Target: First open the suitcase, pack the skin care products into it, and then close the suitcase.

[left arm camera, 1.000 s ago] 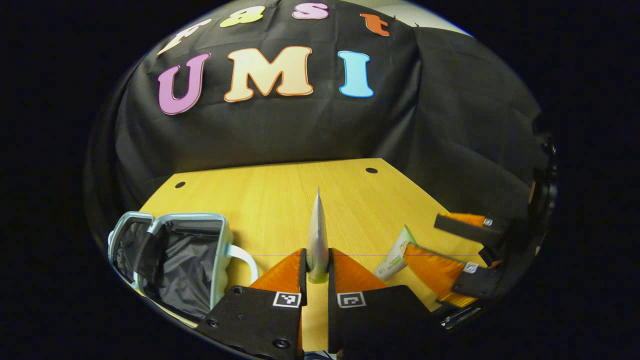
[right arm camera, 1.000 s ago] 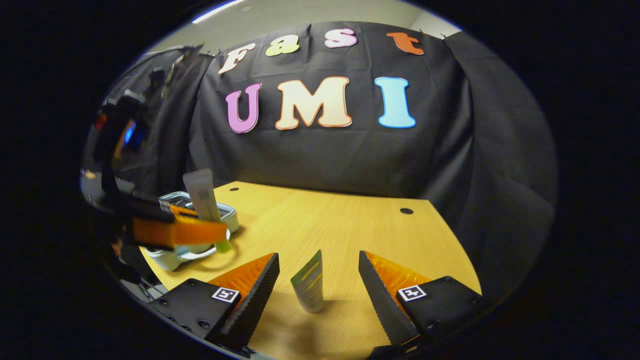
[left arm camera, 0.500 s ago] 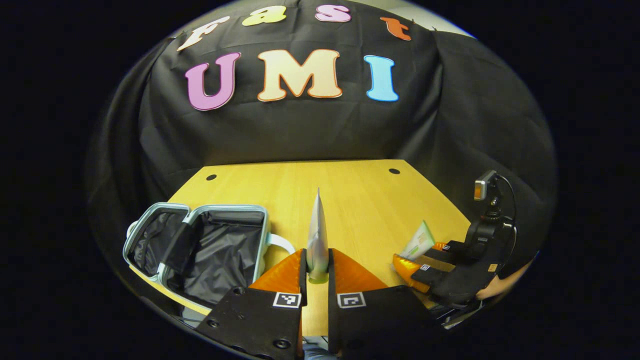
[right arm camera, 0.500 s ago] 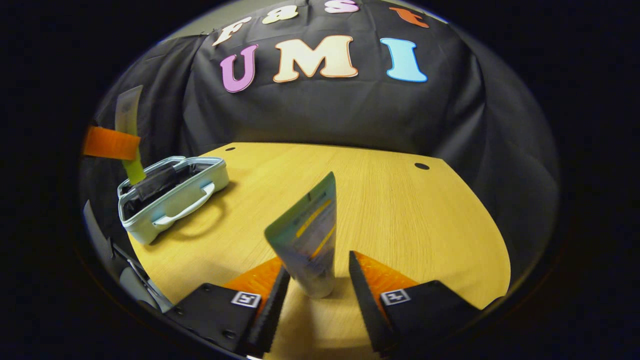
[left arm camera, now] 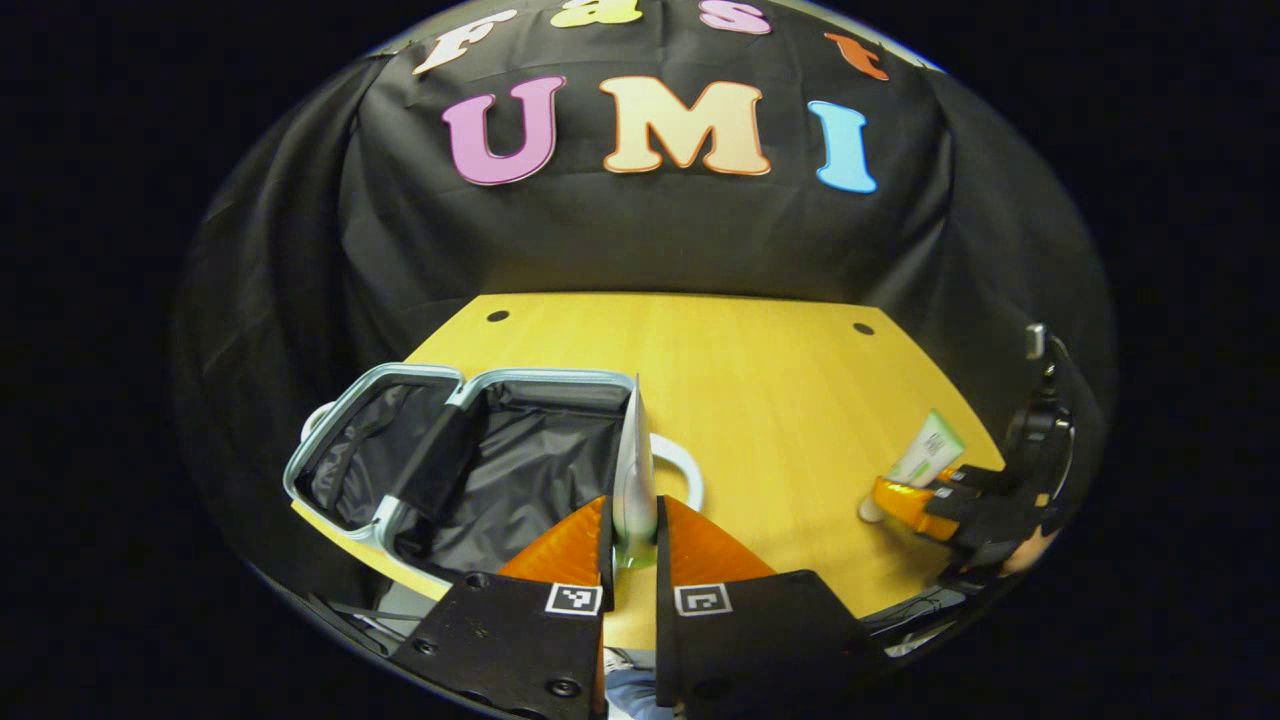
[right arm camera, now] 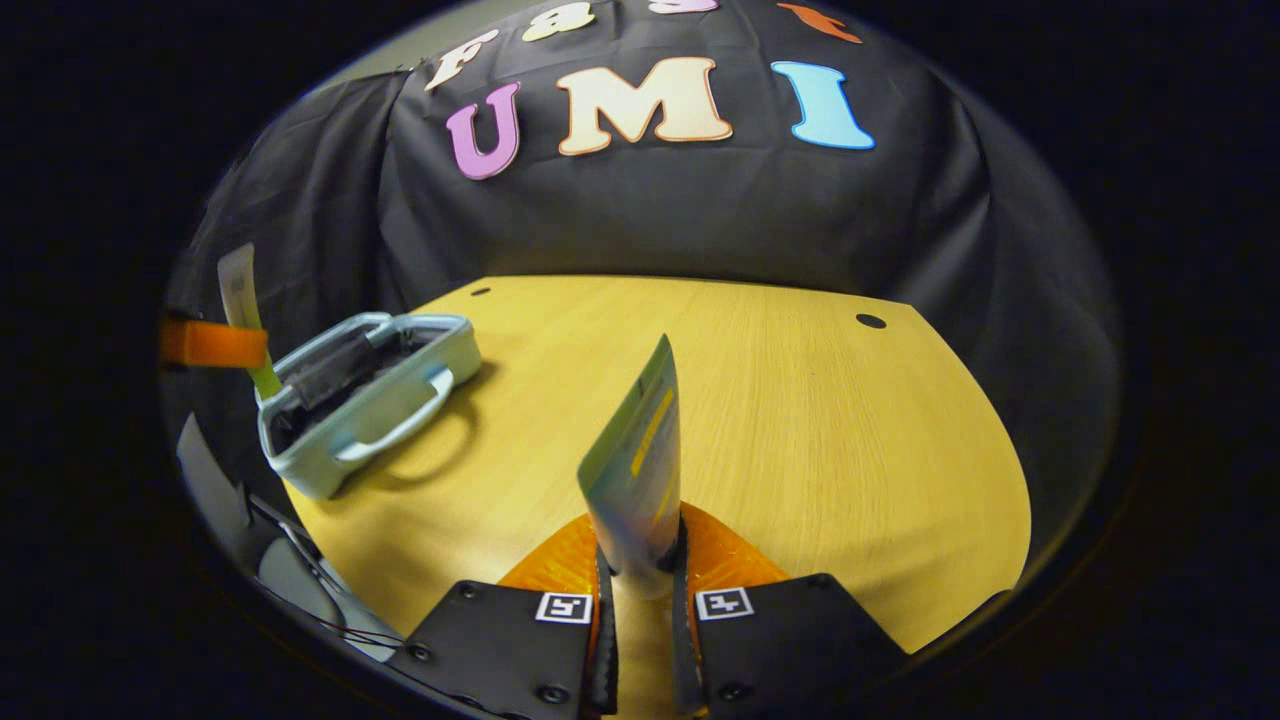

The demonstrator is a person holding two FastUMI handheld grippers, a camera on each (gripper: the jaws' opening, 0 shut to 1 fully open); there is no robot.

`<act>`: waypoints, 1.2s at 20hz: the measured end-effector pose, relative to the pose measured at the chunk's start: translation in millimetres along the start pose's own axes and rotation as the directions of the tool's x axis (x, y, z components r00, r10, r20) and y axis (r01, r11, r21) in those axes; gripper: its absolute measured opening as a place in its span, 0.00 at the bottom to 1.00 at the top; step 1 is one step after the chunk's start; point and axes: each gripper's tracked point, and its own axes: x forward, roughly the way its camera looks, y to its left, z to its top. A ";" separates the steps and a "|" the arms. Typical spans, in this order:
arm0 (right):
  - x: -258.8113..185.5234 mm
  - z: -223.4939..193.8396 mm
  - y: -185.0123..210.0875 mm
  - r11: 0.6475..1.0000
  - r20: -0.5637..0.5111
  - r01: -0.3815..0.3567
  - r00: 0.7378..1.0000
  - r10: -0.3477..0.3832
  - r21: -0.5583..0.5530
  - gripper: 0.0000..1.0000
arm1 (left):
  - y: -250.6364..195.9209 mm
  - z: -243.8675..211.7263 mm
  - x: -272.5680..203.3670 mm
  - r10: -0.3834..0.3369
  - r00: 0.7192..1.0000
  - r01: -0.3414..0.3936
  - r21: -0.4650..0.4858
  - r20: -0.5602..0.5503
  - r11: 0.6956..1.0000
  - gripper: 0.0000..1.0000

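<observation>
My left gripper point(left arm camera: 632, 530) is shut on a slim grey tube point(left arm camera: 632, 465) with a green cap, held upright over the near right edge of the open suitcase point(left arm camera: 470, 460). The suitcase is pale blue with a black lining and lies flat at the table's left. In the right gripper view the left gripper point(right arm camera: 215, 343) and its tube point(right arm camera: 242, 310) hang beside the suitcase point(right arm camera: 370, 400). My right gripper point(right arm camera: 640, 575) is shut on a white-and-green tube point(right arm camera: 640, 470), cap down, standing on the table. The left gripper view shows that gripper point(left arm camera: 920, 500) and its tube point(left arm camera: 925, 455) at the far right.
The yellow wooden table point(right arm camera: 800, 420) has small round holes near its back corners. The suitcase's white handle point(left arm camera: 680, 470) faces the table's middle. Black cloth walls the booth behind and to both sides. A person's hand point(left arm camera: 1025, 550) holds the right gripper.
My right gripper closed from wide open onto the white-and-green tube. My left gripper carried the grey tube leftward, from over bare table to over the suitcase's edge.
</observation>
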 end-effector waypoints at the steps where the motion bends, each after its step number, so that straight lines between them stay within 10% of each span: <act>1: -5.6 8.1 6.6 1.000 0.005 -0.014 1.000 0.014 0.009 0.23 | 12.3 -3.6 2.2 0.017 1.000 -0.017 0.003 -0.015 1.000 0.12; 9: -27.5 71.1 84.8 0.991 0.061 -0.117 0.992 0.113 0.060 0.23 | 88.9 -46.6 38.1 0.072 0.971 -0.068 0.025 -0.227 0.997 0.12; 24: -7.2 84.4 276.4 0.959 -0.046 -0.270 0.960 0.275 0.090 0.23 | 126.7 -83.5 107.0 -0.081 0.944 0.079 -0.020 -0.321 0.997 0.16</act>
